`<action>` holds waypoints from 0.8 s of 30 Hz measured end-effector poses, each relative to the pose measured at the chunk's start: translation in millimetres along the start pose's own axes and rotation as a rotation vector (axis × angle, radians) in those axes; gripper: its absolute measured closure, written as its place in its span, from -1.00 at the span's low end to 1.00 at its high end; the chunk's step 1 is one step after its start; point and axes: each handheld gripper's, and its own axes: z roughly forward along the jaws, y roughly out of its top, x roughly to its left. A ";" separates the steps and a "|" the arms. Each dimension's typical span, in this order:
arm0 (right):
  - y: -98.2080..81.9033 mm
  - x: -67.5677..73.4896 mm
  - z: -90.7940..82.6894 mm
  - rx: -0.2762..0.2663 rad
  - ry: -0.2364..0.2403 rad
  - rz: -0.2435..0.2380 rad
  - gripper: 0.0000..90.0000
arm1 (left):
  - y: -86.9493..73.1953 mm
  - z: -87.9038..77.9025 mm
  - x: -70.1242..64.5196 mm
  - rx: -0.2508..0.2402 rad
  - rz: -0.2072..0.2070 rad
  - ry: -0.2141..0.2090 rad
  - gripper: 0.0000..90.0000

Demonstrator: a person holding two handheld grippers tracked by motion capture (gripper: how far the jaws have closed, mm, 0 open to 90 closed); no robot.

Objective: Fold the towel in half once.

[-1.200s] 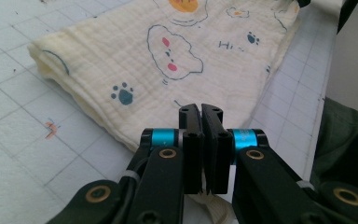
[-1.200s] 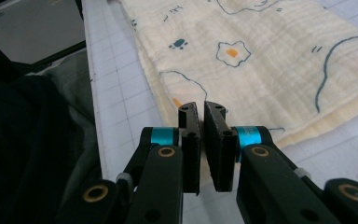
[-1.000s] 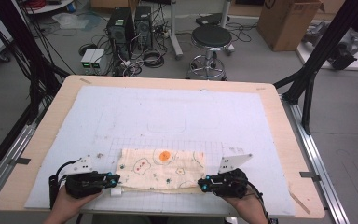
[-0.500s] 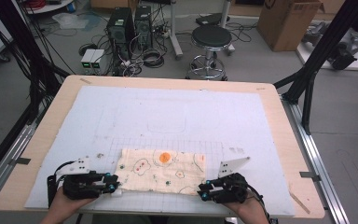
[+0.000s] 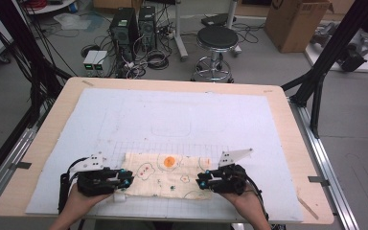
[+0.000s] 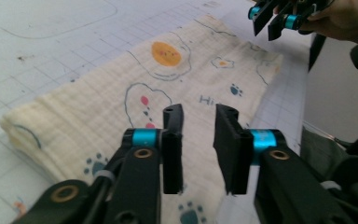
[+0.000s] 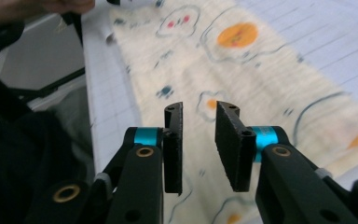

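Note:
A folded cream cloth (image 5: 167, 173) printed with fried eggs and paw marks lies flat on the white mat near the table's front edge. My left gripper (image 5: 127, 178) is at the cloth's left end and points along it. In the left gripper view its jaws (image 6: 199, 112) hover over the cloth (image 6: 121, 93). They have just been closing, a gap remains, and nothing is between them. My right gripper (image 5: 200, 182) is at the cloth's right end. Its jaws (image 7: 199, 108) have also just been closing and stand apart and empty above the cloth (image 7: 261, 79).
The white gridded mat (image 5: 172, 115) covers most of the wooden table (image 5: 287, 110). Beyond the far edge stand a black stool (image 5: 215, 38), computer cases (image 5: 132, 24) and cables on the floor. Black frame posts rise at both sides.
Both hands drew slightly away from the cloth's ends, then came back in toward them. The cloth has stayed flat in the same place.

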 end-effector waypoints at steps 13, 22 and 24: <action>41.4 -20.5 36.1 -0.024 -0.024 -0.006 0.99 | 29.2 37.3 14.2 0.023 0.023 0.101 0.98; 60.3 -34.4 70.2 0.014 -0.069 0.000 0.99 | 46.6 71.5 21.1 0.068 0.038 0.129 0.98; 61.3 -37.3 75.7 0.017 -0.075 0.008 0.99 | 48.2 76.8 21.2 0.079 0.045 0.130 0.98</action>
